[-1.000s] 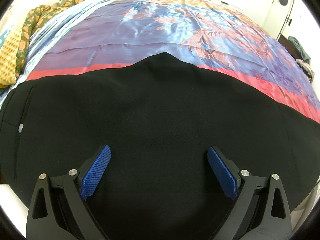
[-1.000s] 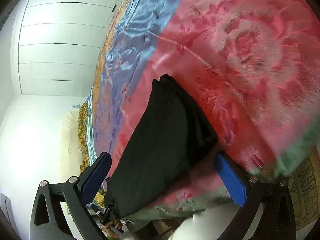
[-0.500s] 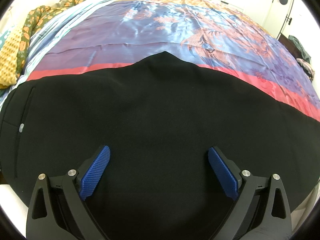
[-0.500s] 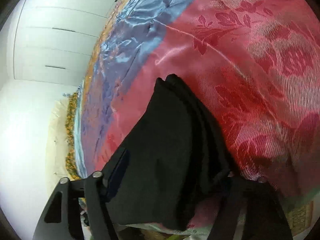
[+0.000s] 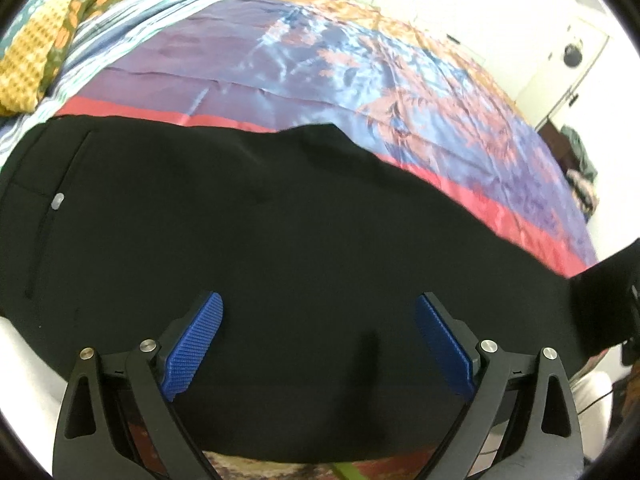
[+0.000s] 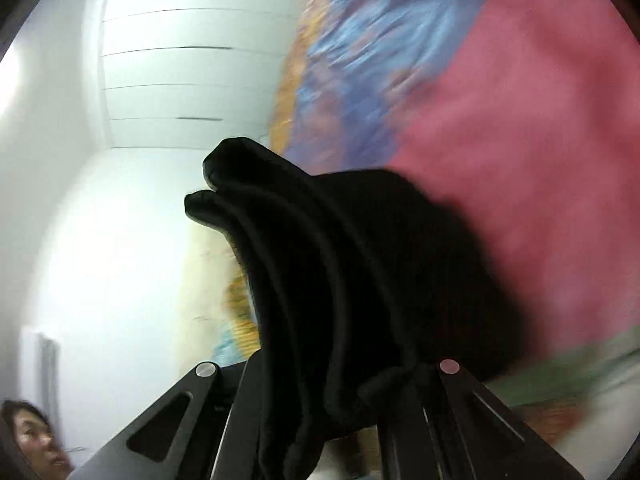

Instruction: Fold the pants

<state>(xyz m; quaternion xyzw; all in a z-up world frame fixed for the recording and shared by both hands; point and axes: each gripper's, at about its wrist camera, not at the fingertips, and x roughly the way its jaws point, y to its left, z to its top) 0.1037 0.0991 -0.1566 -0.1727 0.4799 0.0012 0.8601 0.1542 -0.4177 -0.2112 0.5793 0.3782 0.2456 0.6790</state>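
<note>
Right gripper (image 6: 332,392) has just been closing, and now its jaws are pinched tight on the hem end of the black pants (image 6: 340,280). The cloth bunches up in thick rolls between the jaws and sticks up off the bed. That picture is smeared, so I think the leg end is being carried over for a fold.

Left gripper (image 5: 318,344) has its blue pads (image 5: 192,348) spread wide. It hangs over the pants (image 5: 260,220) and holds nothing. I cannot tell if it touches the cloth.

Under it the pants lie flat and long across the near edge of the bed. The two legs look stacked on each other, so the first fold seems done. A pocket slit with a small button (image 5: 58,201) shows at the left, where the waist end is.

Still left to do: bring the leg end across to the waist end, and maybe fold once more.

Farther off is the shiny bedspread (image 5: 360,80), with pink, purple and blue. A yellow and green blanket (image 5: 36,52) lies at the far left. White cupboard doors (image 6: 168,52) stand at the back.
</note>
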